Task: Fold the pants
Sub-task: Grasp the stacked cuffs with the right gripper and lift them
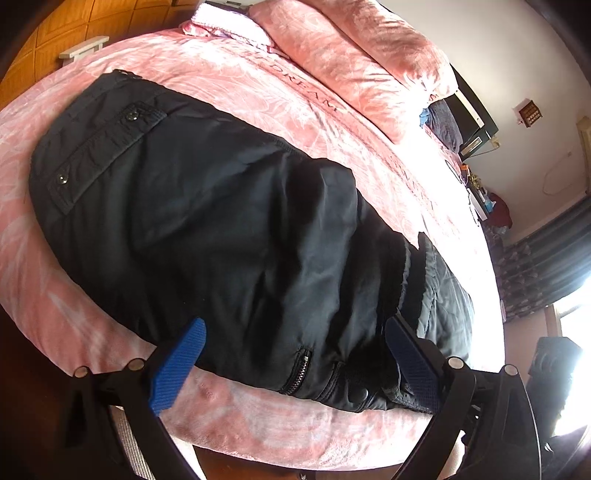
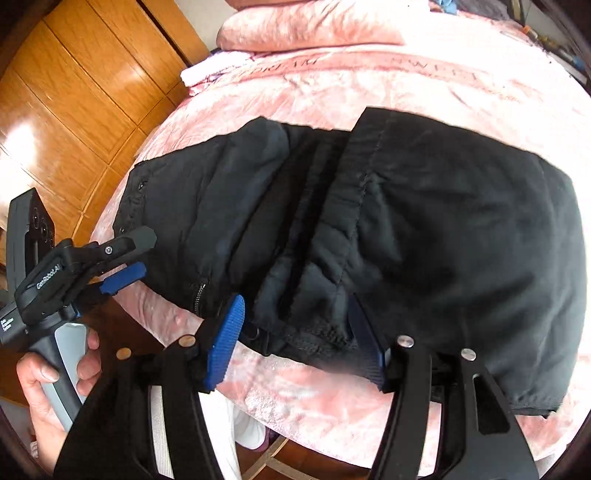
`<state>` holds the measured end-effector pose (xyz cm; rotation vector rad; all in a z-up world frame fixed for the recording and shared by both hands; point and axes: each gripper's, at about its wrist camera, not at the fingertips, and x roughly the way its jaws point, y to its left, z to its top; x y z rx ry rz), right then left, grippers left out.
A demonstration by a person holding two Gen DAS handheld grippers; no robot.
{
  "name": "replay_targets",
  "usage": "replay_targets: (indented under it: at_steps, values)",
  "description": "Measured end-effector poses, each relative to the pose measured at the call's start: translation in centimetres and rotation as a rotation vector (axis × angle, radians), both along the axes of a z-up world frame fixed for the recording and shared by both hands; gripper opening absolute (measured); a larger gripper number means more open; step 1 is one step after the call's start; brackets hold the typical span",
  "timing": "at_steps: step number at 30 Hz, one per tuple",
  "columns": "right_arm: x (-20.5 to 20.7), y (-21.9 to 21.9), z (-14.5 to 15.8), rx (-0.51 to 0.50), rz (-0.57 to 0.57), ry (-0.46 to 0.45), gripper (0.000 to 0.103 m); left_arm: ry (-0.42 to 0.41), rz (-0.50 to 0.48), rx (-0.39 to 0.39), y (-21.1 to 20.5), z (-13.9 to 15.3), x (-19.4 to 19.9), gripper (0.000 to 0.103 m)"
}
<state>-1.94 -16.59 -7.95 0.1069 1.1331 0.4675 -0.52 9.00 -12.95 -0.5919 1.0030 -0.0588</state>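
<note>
Black pants [image 1: 221,221] lie folded on the pink bed cover [image 1: 258,424], near its front edge. A snap pocket flap [image 1: 103,147] shows at the far left and a zipper [image 1: 295,373] near the front. My left gripper [image 1: 295,328] hangs open over the front edge of the pants, and its blue pads [image 1: 184,362] stand wide apart. In the right wrist view the pants [image 2: 443,229] have a leg laid over the gathered waistband [image 2: 314,332]. My right gripper [image 2: 295,310] is open, with the waistband edge between its fingers. The left gripper [image 2: 142,254], held by a hand [image 2: 44,380], hovers by the left end of the pants.
A rolled pink duvet [image 1: 351,48] and a white towel [image 1: 221,18] lie at the head of the bed. A wooden wardrobe [image 2: 74,92] stands on the left. On the right are a cluttered bedside stand [image 1: 476,125] and a bright curtained window [image 1: 561,266].
</note>
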Motion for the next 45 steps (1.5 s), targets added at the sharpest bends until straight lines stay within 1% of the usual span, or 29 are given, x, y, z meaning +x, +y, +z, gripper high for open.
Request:
replay_targets:
  at_steps: [1,2,4,6,8,10,11,13,14,15,17,19,22,24,25,27,30,32,35,38,41,45]
  values:
    - [-0.4,0.1,0.3,-0.029,0.001,-0.016,0.07,0.002,0.002,-0.002,0.0,-0.1,0.0,0.098]
    - [-0.7,0.3,0.4,-0.053,0.014,-0.026,0.07,0.006,0.004,-0.004,0.0,-0.3,0.1,0.098]
    - [-0.7,1.3,0.3,-0.121,0.029,-0.051,0.068,0.014,0.004,-0.016,0.0,-0.5,0.1,0.098]
    - [-0.4,1.9,-0.2,-0.178,0.007,-0.061,0.063,0.014,0.005,-0.026,-0.1,-0.5,-0.1,0.098]
    - [0.2,2.3,-1.1,-0.195,0.007,-0.037,0.06,0.01,-0.003,-0.024,-0.2,-0.5,-0.1,0.098]
    - [0.9,1.5,-2.0,-0.218,-0.005,-0.005,0.057,0.012,-0.009,-0.015,-0.3,-0.5,-0.2,0.098]
    - [1.2,1.4,-2.3,-0.205,-0.007,0.006,0.044,0.014,-0.01,-0.014,-0.4,-0.6,-0.1,0.098]
    - [1.6,0.9,-2.8,-0.134,-0.011,0.07,0.024,0.024,-0.008,-0.019,-0.4,-0.8,-0.1,0.098]
    - [1.8,0.5,-2.9,-0.113,-0.029,0.086,0.013,0.028,-0.007,-0.025,-0.4,-1.0,-0.1,0.098]
    - [1.7,0.4,-2.8,-0.098,-0.028,0.095,0.011,0.031,-0.009,-0.03,-0.5,-1.0,-0.1,0.098]
    - [1.6,0.3,-2.4,-0.1,-0.024,0.093,0.009,0.031,-0.017,-0.03,-0.6,-1.1,-0.1,0.098]
    - [1.3,0.8,-1.6,-0.097,-0.004,0.07,0.008,0.03,-0.028,-0.016,-0.8,-1.1,0.0,0.098]
    - [0.7,1.5,0.5,-0.04,0.016,0.028,0.008,0.022,-0.033,0.005,-0.9,-0.8,0.0,0.098]
    - [0.6,2.1,1.9,-0.022,0.042,-0.005,0.008,0.015,-0.031,0.019,-0.8,-0.5,0.0,0.098]
    - [0.6,2.4,2.1,-0.017,0.056,-0.004,0.008,0.01,-0.029,0.025,-0.8,-0.3,0.0,0.098]
    - [0.9,3.0,1.3,-0.023,0.073,0.035,0.008,0.009,-0.027,0.031,-0.7,-0.1,0.1,0.098]
    - [1.9,3.3,-2.3,-0.049,0.049,0.14,0.008,0.016,-0.022,0.03,-0.5,0.0,0.1,0.098]
    - [1.8,2.8,-3.4,-0.035,0.046,0.154,0.008,0.02,-0.022,0.037,-0.2,-0.1,0.0,0.098]
    - [1.8,2.3,-3.0,-0.014,0.054,0.159,0.009,0.029,-0.019,0.05,-0.1,-0.2,0.0,0.098]
    - [1.3,2.3,-2.7,-0.033,0.084,0.142,0.009,0.033,-0.014,0.037,-0.2,-0.2,0.2,0.098]
    - [1.2,2.3,-2.4,-0.041,0.097,0.136,0.01,0.03,-0.024,0.05,-0.5,-0.1,0.6,0.098]
    - [1.4,1.5,-2.7,0.02,0.084,0.166,0.02,0.042,-0.025,0.053,-0.5,-0.3,0.7,0.098]
